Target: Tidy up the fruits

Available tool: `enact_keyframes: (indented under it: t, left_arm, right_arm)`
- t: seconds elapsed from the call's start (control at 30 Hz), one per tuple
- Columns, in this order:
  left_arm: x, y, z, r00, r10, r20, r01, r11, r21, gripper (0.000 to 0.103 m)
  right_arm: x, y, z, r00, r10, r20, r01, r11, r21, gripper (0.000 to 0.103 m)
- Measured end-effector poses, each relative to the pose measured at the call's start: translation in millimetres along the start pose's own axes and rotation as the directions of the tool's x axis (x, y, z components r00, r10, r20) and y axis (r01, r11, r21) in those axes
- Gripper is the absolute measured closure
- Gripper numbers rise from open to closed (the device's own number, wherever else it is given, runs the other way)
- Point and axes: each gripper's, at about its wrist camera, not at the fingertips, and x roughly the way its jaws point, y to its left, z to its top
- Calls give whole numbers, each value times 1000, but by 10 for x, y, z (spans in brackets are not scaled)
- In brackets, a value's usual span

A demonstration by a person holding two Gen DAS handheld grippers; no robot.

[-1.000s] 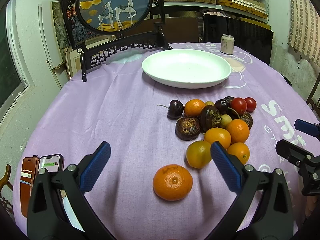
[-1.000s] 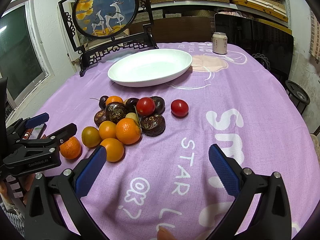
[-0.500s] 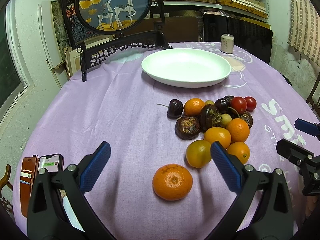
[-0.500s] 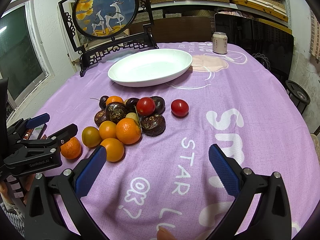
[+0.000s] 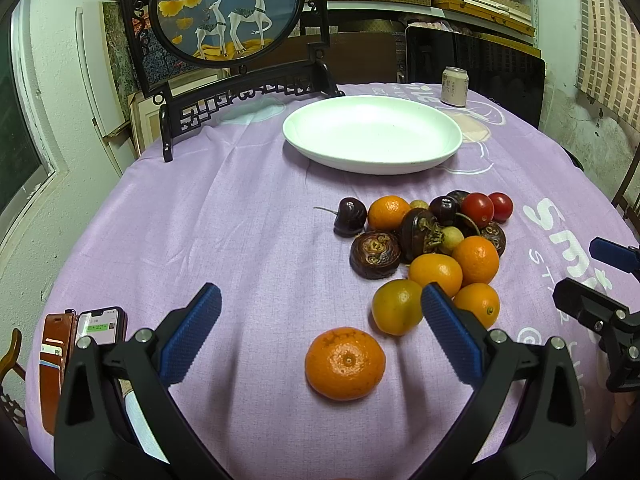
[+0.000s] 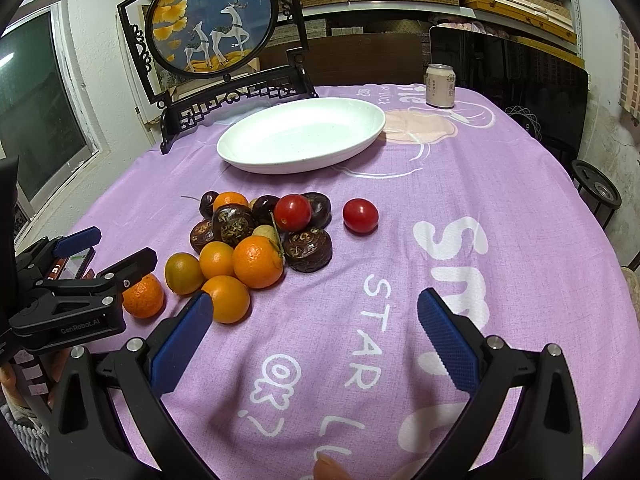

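A lone mandarin [image 5: 345, 363] lies on the purple cloth just ahead of my open left gripper [image 5: 316, 332], between its blue pads and untouched. Behind it sits a heap of fruit [image 5: 432, 244]: oranges, dark water chestnuts, dark cherries and two red tomatoes. A white oval plate [image 5: 372, 132] stands empty at the back. In the right wrist view my right gripper [image 6: 312, 336] is open over bare cloth, right of the heap [image 6: 256, 236]. One red tomato [image 6: 360, 215] lies apart from the heap. The left gripper [image 6: 100, 256] shows at the left by the mandarin [image 6: 143, 295].
A framed deer screen on a black stand [image 5: 228, 12] stands at the table's back left. A drink can [image 5: 454, 86] is behind the plate. A phone and brown wallet [image 5: 76, 336] lie near the left edge. A person's fingertip [image 6: 328, 468] shows at the bottom.
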Motion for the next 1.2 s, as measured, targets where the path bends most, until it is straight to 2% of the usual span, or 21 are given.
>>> enact_keyframes:
  t: [0.4,0.67,0.87,1.0,1.07,1.2]
  left_arm:
    - [14,-13,-25,1000,1,-5,-1,1000,1,2]
    - [63,-39,-42,999,-7,-40,8,1000,12,2]
    - [269,-71,-172,988,-9,-155,20,997,69,2]
    - [371,-104,-212,975,-28,-219,46,996,79,2]
    - [378,-89,-212,974,-40,-224,57,996,68,2]
    - [427,25,-235,963,-113,-244,116,993,-1,2]
  right_arm:
    - [-4,37,-16,1000,4,-5,-4,1000,-5,1]
    - [15,48,-32,1000,0,-16,0,1000,-12,1]
    - [180,0,-172,990,-69,-120,57,993,-103,1]
    - [294,-56,-235,979,-59,-197,37,993,-116,1]
    - [330,-61,-243,975,-49,-217,25,993,-112,1]
    - [348,-41,-273,969,-61,-240,24,988,-153,1]
